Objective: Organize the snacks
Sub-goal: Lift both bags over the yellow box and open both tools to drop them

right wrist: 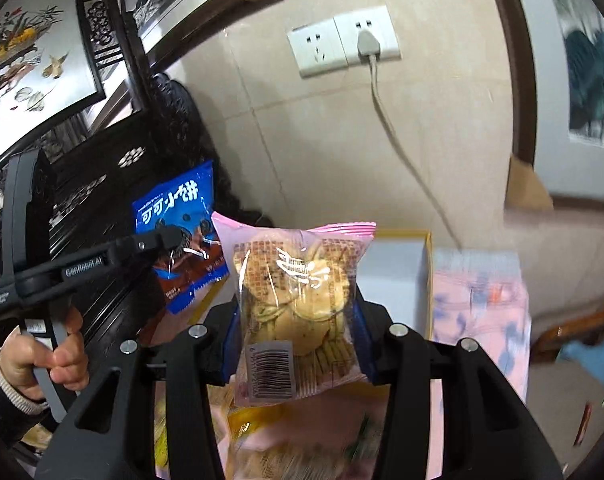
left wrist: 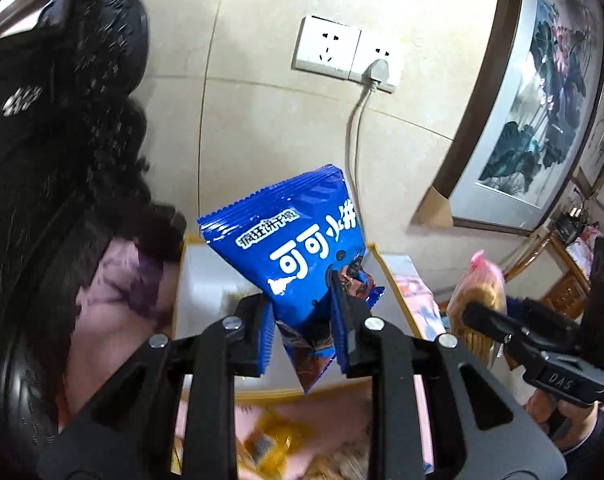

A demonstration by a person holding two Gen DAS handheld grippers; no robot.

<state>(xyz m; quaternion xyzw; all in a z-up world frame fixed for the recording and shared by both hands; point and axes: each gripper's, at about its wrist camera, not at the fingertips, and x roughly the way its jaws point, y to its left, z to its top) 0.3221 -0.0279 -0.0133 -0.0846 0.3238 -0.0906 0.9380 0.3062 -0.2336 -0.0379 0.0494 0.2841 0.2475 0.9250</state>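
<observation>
**Blue and pink packets both held aloft over the box**

Blue foil cookie packet [left wrist: 302, 252] sits clenched in the left tool [left wrist: 302, 336], pinched low near its bottom seam, so most of the bag stands free above the jaws. The right tool [right wrist: 298, 344] grips the pink-edged cracker packet [right wrist: 298, 300] across its middle. Both hang over a yellow-rimmed box [right wrist: 417, 240] with a pale interior.

Slick film is the likely trouble: the blue bag, held near one end, could pivot or slide out. The two tools are close, so the packets could knock together on the way down. A hard squeeze might crack the crackers.

Nearby stand dark carved furniture [right wrist: 102, 200], a tiled wall, a wall socket [right wrist: 341, 44] with a trailing cord [right wrist: 397, 140], and framed paintings [left wrist: 541, 112]. More wrapped snacks [right wrist: 246, 428] lie blurred below.
</observation>
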